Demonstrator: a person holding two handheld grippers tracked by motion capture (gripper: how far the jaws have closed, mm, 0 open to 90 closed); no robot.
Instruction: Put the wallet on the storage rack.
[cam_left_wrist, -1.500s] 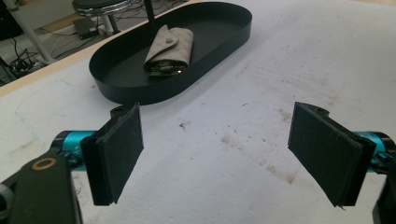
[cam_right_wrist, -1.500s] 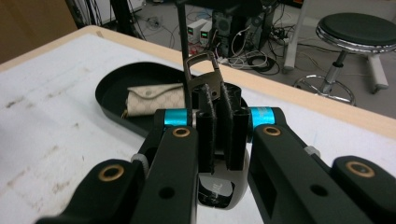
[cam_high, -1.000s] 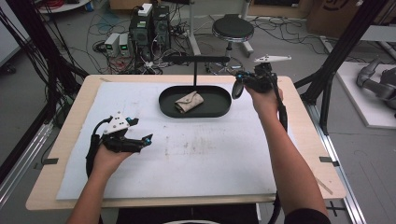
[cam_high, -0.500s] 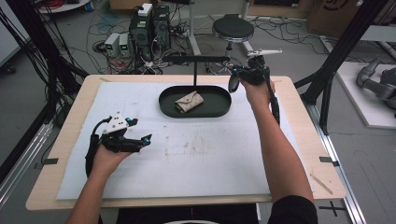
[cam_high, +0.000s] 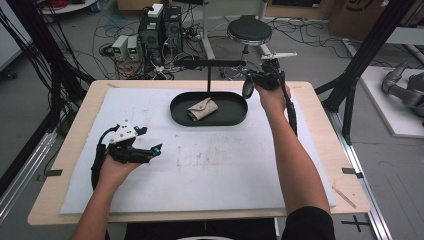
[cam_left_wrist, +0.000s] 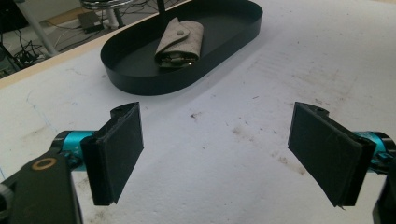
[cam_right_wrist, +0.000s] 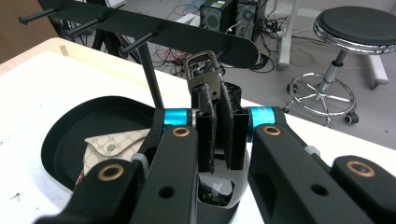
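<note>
The right gripper has its jaws nearly closed, clamped on what looks like a key fob with a metal clasp standing up out of the pads, and it is raised right beside the end of the black rack bar, whose pegs stick out toward the camera. In the high view that gripper sits at the right end of the rack, above the far rim of the black oval tray. The likely job is to hang the clasp on a peg; it looks close, but no peg passes through the ring yet, so the hanging itself is left to do. Over on the near left, the left gripper rests low over the white mat, jaws spread wide and holding nothing. Out past it, the beige key pouch lies in the tray, untouched, possibly waiting its turn.
</note>
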